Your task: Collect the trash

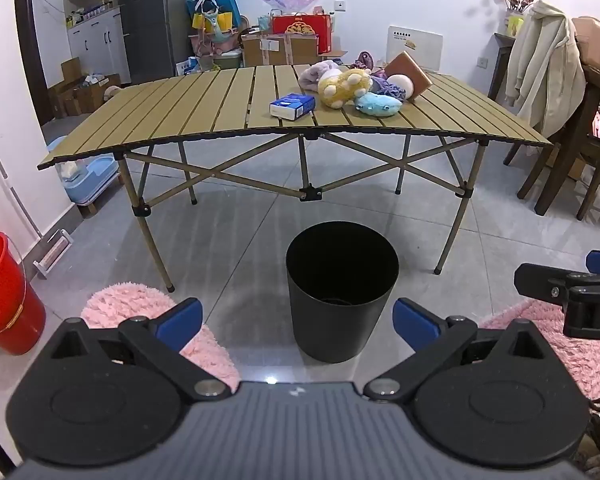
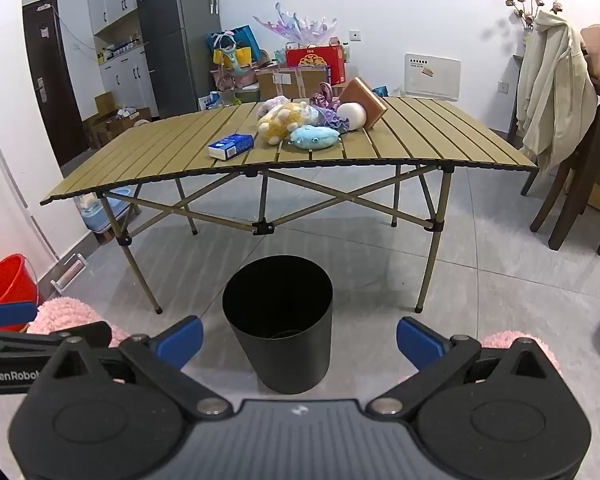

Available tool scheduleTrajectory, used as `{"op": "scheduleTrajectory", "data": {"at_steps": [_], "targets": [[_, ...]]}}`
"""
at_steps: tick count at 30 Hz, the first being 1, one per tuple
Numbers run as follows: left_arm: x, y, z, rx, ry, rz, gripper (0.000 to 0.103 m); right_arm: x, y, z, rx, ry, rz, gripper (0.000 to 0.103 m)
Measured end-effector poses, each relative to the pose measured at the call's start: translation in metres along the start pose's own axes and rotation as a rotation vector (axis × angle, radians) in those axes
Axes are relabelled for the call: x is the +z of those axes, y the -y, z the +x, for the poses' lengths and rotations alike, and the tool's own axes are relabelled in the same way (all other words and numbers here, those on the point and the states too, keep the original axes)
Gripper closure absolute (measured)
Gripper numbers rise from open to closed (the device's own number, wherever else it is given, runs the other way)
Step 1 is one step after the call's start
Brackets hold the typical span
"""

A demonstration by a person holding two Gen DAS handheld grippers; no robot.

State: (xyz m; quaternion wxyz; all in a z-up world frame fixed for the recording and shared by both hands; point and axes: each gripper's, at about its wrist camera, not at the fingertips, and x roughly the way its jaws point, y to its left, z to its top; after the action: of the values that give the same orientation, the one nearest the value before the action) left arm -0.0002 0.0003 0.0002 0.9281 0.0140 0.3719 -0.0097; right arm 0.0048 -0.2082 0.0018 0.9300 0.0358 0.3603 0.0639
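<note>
Plush toys (image 1: 344,88) piled on slatted folding table (image 1: 204,108); red bucket (image 1: 4,292) beside wall.

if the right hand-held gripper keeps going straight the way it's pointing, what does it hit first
Most likely the black trash bin on the floor, which sits between the open fingers of the right hand-held gripper. Depth is hard to judge, but nothing appears in between.

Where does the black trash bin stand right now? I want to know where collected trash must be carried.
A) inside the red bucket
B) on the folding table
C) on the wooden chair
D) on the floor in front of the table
D: the black trash bin stands on the grey floor tiles, nearer the camera than the folding table.
</note>
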Motion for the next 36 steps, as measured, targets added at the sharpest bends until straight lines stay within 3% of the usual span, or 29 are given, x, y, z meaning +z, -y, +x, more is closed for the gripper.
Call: {"op": "scheduleTrajectory", "data": {"at_steps": [36], "targets": [[-0.0001,0.0002,0.0,0.005,0.003,0.005,0.0,-0.0003,-0.0006,-0.003,-0.004,0.008,-0.005,0.0]]}}
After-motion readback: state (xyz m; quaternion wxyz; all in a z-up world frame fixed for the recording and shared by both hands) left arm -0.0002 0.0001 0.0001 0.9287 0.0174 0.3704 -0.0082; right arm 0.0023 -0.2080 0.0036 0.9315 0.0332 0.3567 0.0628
